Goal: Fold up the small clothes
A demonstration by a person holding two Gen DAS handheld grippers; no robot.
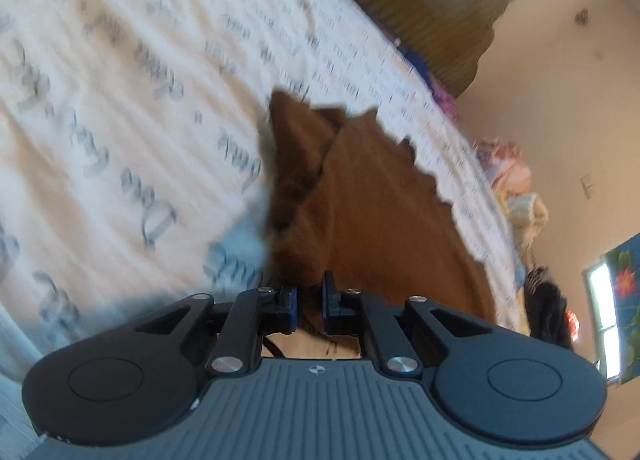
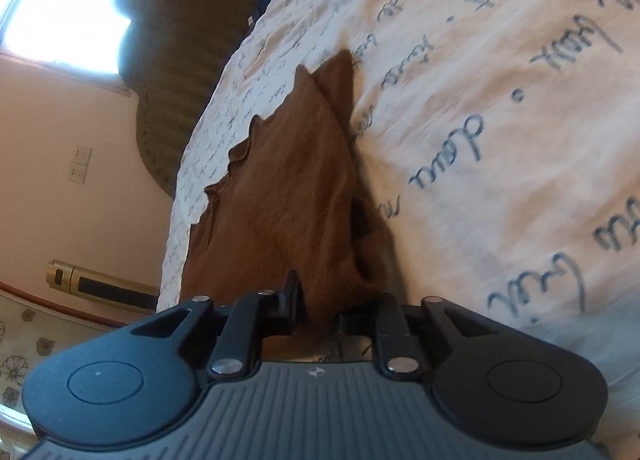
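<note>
Pinching the brown garment [image 1: 372, 199] [image 2: 280, 195]: left gripper [image 1: 309, 302] and right gripper [image 2: 318, 308] both clamped on cloth above the printed bedsheet [image 1: 120, 99] [image 2: 500, 119].

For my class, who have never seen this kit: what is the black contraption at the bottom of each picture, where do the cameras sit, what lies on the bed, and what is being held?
Each black contraption is a hand-held gripper with two fingers; a person carries one in each hand. A wide-angle camera on each looks forward along its fingers, so one picture comes from the left gripper and one from the right gripper. Below lies a cream bedsheet printed with script. Both grippers pinch a brown garment with a scalloped edge, partly raised off the sheet.
</note>
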